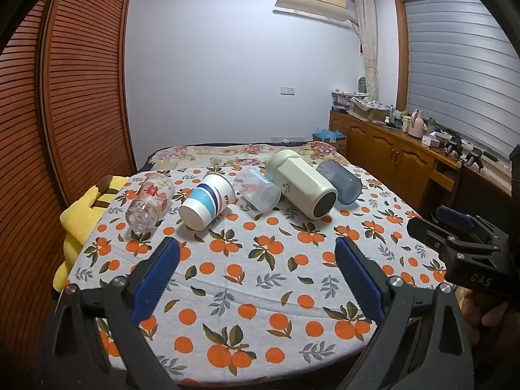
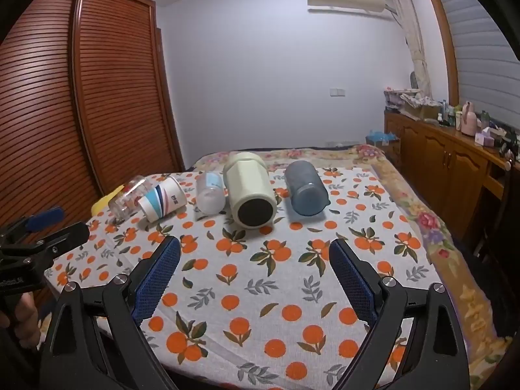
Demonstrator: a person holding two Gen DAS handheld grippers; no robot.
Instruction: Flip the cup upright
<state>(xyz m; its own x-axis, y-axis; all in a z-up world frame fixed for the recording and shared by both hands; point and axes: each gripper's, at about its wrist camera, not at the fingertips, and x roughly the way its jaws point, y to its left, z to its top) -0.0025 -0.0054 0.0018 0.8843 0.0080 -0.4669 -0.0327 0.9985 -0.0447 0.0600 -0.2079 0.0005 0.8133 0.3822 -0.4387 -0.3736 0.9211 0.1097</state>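
Note:
Several cups lie on their sides in a row on the orange-print cloth (image 1: 260,276): a clear glass with red print (image 1: 148,203) (image 2: 128,196), a white paper cup with blue stripes (image 1: 208,204) (image 2: 162,202), a clear plastic cup (image 1: 260,191) (image 2: 210,193), a large cream flask (image 1: 300,183) (image 2: 248,191) and a grey-blue tumbler (image 1: 339,183) (image 2: 305,188). My left gripper (image 1: 256,250) is open and empty, short of the row. My right gripper (image 2: 255,248) is open and empty, short of the cream flask. Each gripper shows at the edge of the other's view (image 1: 455,243) (image 2: 39,234).
A slatted wooden wardrobe (image 1: 65,97) stands close on the left. A yellow cushion (image 1: 78,214) lies at the cloth's left edge. A wooden sideboard (image 1: 406,152) with clutter runs along the right wall. A floral blanket (image 2: 422,201) borders the cloth behind and right.

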